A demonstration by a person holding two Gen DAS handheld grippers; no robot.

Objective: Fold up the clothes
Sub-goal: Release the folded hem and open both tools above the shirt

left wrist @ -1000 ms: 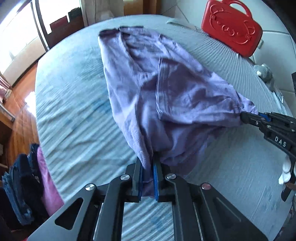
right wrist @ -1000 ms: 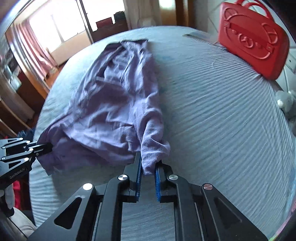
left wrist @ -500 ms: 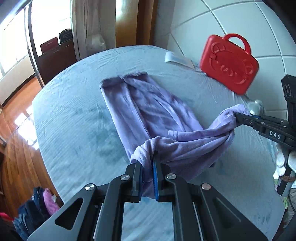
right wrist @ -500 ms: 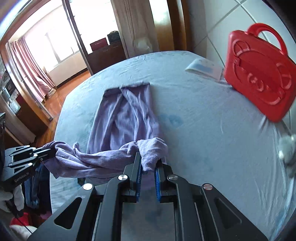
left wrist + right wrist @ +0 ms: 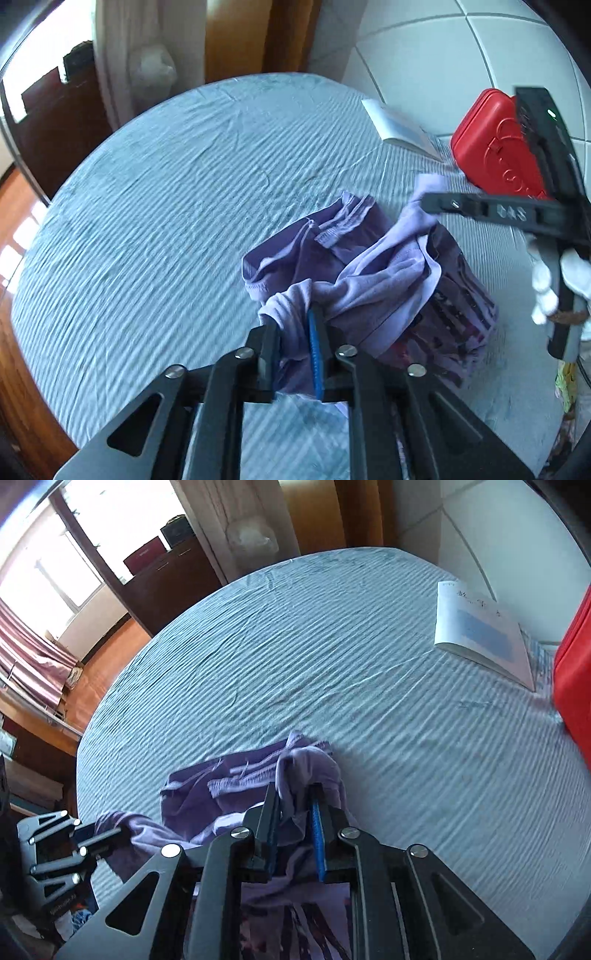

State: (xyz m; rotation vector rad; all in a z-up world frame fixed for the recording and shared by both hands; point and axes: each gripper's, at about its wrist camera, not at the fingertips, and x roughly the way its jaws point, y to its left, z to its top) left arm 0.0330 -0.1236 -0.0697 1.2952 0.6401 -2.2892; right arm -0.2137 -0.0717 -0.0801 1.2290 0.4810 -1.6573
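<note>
Now, your grip: both tools are clenched on the purple garment (image 5: 369,280); left gripper (image 5: 294,349) pinches one corner, right gripper (image 5: 295,825) the other
Change: a second ago the garment lay stretched long across the bed (image 5: 166,192); you have carried the near end over to the far hem
Meaning: the lengthwise fold looks nearly made; lower and let go next
Garment place: bunched on the bed, doubled over itself, a dark print showing underneath
Nearby: red case (image 5: 495,144) and a booklet (image 5: 480,635) lie well apart from it
Writing: "DAS" on the right tool's arm; booklet's text too blurred to read
</note>
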